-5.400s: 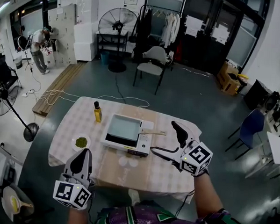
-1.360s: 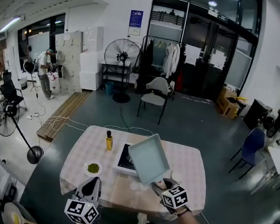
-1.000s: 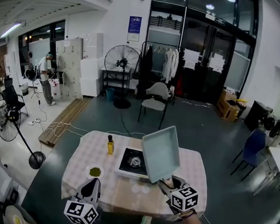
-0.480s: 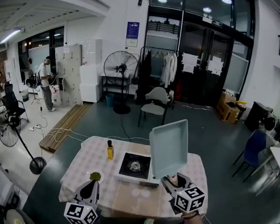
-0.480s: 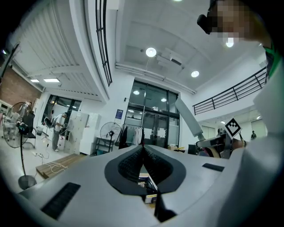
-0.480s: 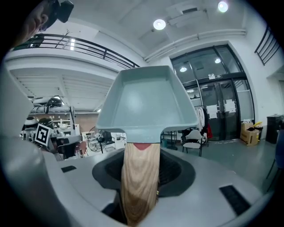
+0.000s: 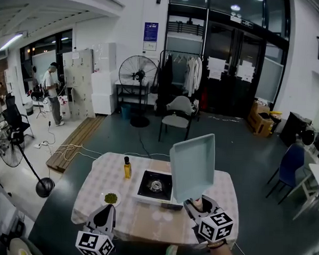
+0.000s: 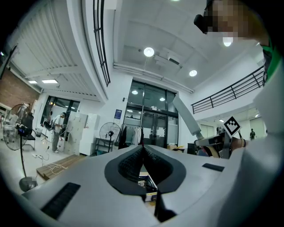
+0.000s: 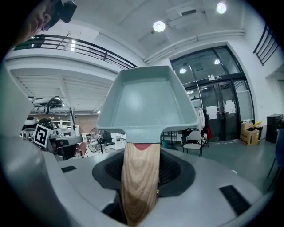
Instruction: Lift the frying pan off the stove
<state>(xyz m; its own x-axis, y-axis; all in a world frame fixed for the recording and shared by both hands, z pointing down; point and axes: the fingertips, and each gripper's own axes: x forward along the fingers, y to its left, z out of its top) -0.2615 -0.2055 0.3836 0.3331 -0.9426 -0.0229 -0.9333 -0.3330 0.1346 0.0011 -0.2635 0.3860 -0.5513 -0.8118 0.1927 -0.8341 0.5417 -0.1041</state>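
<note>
The square pale-green frying pan (image 7: 192, 166) hangs in the air above the table's right half, tipped nearly upright with its hollow side toward me. My right gripper (image 7: 198, 206) is shut on its wooden handle (image 9: 141, 177); in the right gripper view the pan (image 9: 146, 104) stands straight up from the jaws. The portable stove (image 7: 155, 186) sits on the table with its burner bare. My left gripper (image 7: 106, 215) hovers low at the table's near left edge, and its pads (image 8: 133, 162) meet with nothing between them.
The checked-cloth table (image 7: 144, 222) also carries an oil bottle (image 7: 127, 168) left of the stove and a small dish of greens (image 7: 111, 198). Beyond the table stand a chair (image 7: 176, 117) and a large fan (image 7: 138, 75). A person (image 7: 52, 92) stands far left.
The pan has left the stove: my right gripper closed on the handle and raised it, tipping it upright. Over the last second it has drifted slightly right and higher. The left gripper stays put.
</note>
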